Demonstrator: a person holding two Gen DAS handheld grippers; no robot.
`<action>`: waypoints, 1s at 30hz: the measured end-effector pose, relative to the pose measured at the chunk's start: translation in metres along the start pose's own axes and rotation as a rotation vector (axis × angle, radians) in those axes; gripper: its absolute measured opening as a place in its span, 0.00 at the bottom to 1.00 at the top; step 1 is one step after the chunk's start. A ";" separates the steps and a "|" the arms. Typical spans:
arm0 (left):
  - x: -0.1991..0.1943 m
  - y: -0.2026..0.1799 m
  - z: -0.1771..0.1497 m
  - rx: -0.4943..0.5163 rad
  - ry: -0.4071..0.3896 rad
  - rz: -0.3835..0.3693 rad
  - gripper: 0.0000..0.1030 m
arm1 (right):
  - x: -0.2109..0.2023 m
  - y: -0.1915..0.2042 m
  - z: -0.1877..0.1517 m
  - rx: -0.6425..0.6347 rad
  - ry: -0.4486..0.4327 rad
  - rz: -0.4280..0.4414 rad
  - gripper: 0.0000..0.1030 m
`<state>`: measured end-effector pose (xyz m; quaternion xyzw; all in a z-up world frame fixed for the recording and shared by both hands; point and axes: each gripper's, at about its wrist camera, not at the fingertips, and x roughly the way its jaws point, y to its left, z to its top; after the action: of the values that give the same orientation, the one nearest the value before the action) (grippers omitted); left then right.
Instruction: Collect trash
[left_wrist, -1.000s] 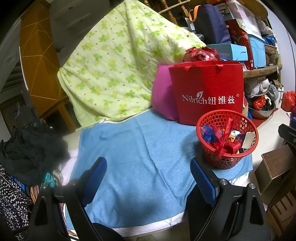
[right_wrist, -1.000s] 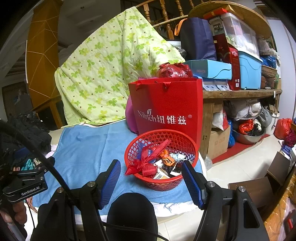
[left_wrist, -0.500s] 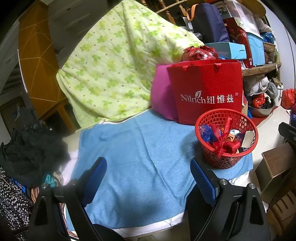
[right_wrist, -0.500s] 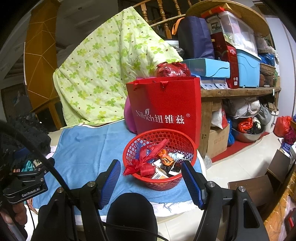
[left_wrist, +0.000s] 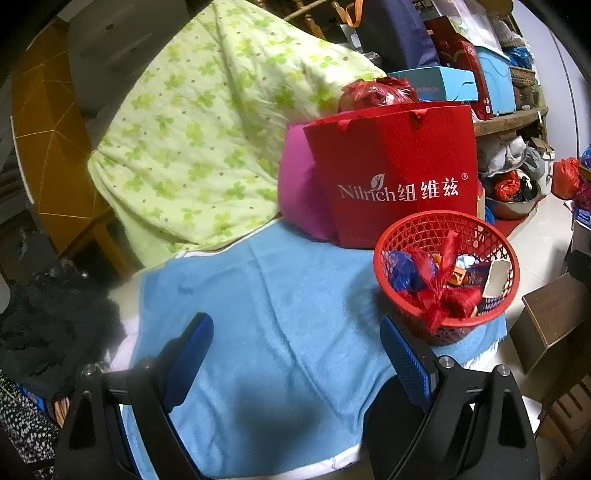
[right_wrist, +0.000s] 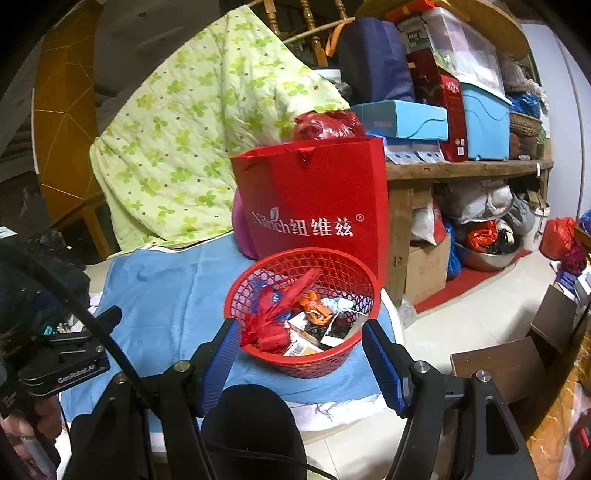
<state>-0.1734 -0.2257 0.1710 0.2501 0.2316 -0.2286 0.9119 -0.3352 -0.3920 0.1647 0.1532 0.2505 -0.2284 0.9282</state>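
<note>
A round red plastic mesh basket (right_wrist: 303, 314) filled with crumpled wrappers, a red ribbon-like scrap and small cartons (right_wrist: 299, 325) is seen standing near the right edge of a desk covered with a light blue towel-like cloth (left_wrist: 258, 314), just in front of a red paper gift bag printed with white lettering (left_wrist: 395, 177). No loose trash is seen on the bare cloth, so the collecting step is judged to be near its end, and the basket itself seems to be the thing now addressed. The right gripper (right_wrist: 301, 358) is held with its jaws moderately apart and empty, the near rim of the basket lying just beyond and between the blue pads (right_wrist: 221, 358). The left gripper (left_wrist: 295, 350) is held with jaws wide apart and empty over the open cloth, the basket lying beside its right pad. A next move would call for the right jaws to be closed on the thin rim without tipping the basket off the desk edge. Only in the right wrist view are the left gripper's black body (right_wrist: 62, 362), the person's hand (right_wrist: 33, 421) and the wooden shelf with boxes (right_wrist: 469, 166) fully shown; the pink cushion (left_wrist: 299, 195) behind the bag is shown more plainly in the left wrist view.
</note>
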 end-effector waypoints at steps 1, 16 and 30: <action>0.005 -0.002 0.003 0.004 0.001 -0.005 0.89 | 0.004 0.000 0.002 -0.004 0.003 -0.006 0.69; 0.077 -0.003 0.018 0.025 0.044 -0.068 0.89 | 0.076 0.002 0.025 0.052 0.069 -0.086 0.69; 0.096 0.001 0.012 0.032 0.032 -0.121 0.89 | 0.085 0.017 0.014 0.092 0.059 -0.108 0.69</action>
<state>-0.0934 -0.2602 0.1288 0.2540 0.2573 -0.2827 0.8884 -0.2554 -0.4122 0.1333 0.1883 0.2747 -0.2850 0.8988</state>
